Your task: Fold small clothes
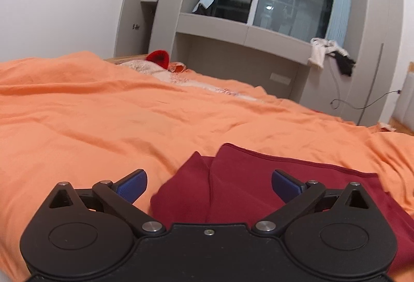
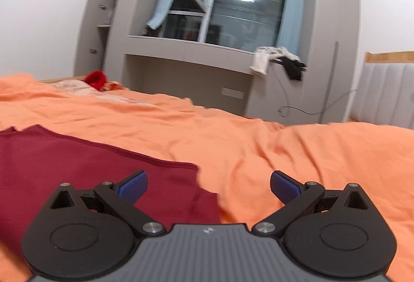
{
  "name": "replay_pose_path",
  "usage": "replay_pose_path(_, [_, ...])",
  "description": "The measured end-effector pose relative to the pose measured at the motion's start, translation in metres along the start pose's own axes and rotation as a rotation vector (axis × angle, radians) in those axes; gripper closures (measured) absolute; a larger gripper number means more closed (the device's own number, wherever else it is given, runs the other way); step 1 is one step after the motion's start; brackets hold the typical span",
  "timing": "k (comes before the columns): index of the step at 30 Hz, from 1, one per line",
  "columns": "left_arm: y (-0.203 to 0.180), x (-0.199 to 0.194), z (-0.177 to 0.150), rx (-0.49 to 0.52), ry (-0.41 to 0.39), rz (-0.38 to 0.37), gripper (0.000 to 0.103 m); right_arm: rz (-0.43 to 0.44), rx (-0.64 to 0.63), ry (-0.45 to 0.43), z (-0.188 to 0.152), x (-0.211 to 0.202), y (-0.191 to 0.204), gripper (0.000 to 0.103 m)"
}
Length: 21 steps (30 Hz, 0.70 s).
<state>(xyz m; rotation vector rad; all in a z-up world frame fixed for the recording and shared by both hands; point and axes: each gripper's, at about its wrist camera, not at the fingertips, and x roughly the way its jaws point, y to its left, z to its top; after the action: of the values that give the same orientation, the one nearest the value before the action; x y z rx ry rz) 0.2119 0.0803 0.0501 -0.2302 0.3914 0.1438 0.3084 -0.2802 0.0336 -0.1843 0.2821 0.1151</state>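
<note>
Maroon garment (image 1: 258, 191) lies part-folded on orange bedspread (image 1: 103, 114). Left tool (image 1: 209, 185), right tool (image 2: 209, 185) both gape wide, empty. Risk: soft rumpled bedding lets loose fold slip open; next pinch may snag bedspread.

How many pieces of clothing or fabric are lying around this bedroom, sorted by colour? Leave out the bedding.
Dark red: 1, the dark red garment on the orange bed cover
Bright red: 1, the red knitted item at the far end of the bed
White: 1, the white garment on the window ledge
Black: 1, the black garment beside it
Total: 4
</note>
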Motion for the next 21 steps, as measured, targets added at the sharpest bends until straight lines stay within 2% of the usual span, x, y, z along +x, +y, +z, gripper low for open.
replay_pose_path(4, [-0.001, -0.034, -0.017, 0.032, -0.034, -0.050, 0.001, 0.091, -0.001, 0.007, 0.002, -0.009, 0.017, 0.000])
replay_pose_path(8, [0.001, -0.052, -0.034, 0.014, -0.005, -0.103, 0.001, 0.174, 0.044, 0.006, 0.004, -0.019, 0.031, 0.000])
replay_pose_path(13, [0.006, -0.056, -0.046, -0.066, 0.071, -0.217, 0.001, 0.254, 0.074, 0.029, 0.001, -0.023, 0.052, 0.000])
replay_pose_path(17, [0.008, -0.048, -0.056, -0.128, 0.157, -0.330, 0.001, 0.257, 0.035, 0.042, -0.005, -0.020, 0.070, 0.000])
replay_pose_path(21, [0.006, -0.033, -0.062, -0.163, 0.229, -0.374, 0.001, 0.260, 0.040, 0.064, -0.013, -0.016, 0.081, 0.000])
